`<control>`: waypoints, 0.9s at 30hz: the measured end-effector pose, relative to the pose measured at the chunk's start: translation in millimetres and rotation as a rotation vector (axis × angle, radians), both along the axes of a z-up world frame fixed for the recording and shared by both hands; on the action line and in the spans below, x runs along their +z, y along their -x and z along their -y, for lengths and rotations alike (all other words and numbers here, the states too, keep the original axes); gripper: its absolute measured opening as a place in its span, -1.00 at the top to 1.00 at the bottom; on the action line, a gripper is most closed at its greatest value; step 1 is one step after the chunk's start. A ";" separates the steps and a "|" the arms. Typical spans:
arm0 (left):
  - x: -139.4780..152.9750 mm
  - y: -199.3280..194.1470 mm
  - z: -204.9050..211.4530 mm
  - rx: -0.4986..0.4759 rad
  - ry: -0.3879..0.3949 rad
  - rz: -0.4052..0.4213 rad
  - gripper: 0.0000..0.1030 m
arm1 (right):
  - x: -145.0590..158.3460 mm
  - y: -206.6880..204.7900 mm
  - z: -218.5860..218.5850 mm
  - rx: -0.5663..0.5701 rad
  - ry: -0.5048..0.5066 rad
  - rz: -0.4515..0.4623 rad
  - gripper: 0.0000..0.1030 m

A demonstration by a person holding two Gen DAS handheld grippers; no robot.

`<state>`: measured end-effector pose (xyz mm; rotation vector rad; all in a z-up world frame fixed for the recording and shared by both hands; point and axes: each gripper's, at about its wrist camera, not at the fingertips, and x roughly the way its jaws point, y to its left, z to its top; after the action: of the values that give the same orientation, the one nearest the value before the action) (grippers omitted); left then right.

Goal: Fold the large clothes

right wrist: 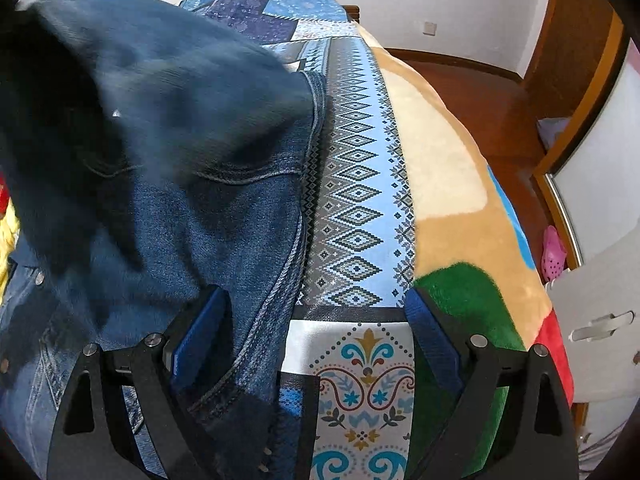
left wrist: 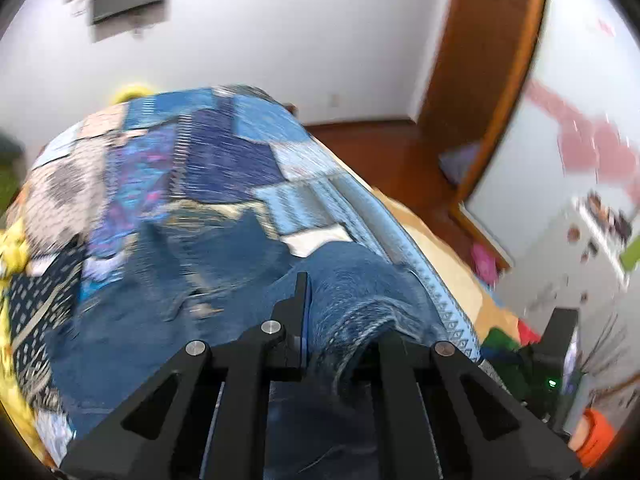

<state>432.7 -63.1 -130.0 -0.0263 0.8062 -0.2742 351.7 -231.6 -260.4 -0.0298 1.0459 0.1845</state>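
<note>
A blue denim jacket [left wrist: 168,320] lies on a bed with a blue patchwork cover [left wrist: 208,148]. My left gripper [left wrist: 344,320] is shut on a bunched fold of the denim [left wrist: 360,288] and holds it lifted over the jacket; the right finger is partly hidden by the cloth. In the right wrist view the jacket [right wrist: 180,208] covers the left half, with a raised flap [right wrist: 120,80] hanging over it. My right gripper [right wrist: 316,300] is open, low over the jacket's right edge seam and the cover's diamond-pattern band [right wrist: 360,200].
A tan, green and red fleece blanket [right wrist: 452,200] lies along the bed's right side. Beyond it are a wooden floor [right wrist: 480,96], a wooden door frame [left wrist: 480,80], white walls and a white cabinet [right wrist: 592,320]. A yellow cloth [left wrist: 12,248] is at the bed's left.
</note>
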 end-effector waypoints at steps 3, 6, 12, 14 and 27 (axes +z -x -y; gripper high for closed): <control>-4.5 21.4 -35.2 0.058 0.027 -0.019 0.85 | 2.0 -0.6 0.3 0.000 -0.022 0.000 -0.82; -34.8 44.1 -58.2 0.102 -0.025 -0.088 0.75 | 1.0 -2.8 -1.9 -0.001 -0.016 -0.007 -0.83; -104.1 79.7 -101.2 0.181 -0.073 -0.263 -0.16 | -1.6 -1.2 -9.7 0.004 0.035 -0.001 -0.83; -114.0 89.0 -101.0 0.176 -0.113 -0.269 -0.25 | -1.0 -0.8 -9.1 -0.002 0.032 -0.007 -0.83; -68.8 71.0 -40.2 -0.006 -0.348 -0.112 -0.75 | 33.0 26.1 -16.1 0.016 -0.012 0.036 -0.84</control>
<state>361.7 -22.9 -198.9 0.2896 0.9569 -0.1359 325.6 -215.5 -227.4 -0.0304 1.0090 0.2037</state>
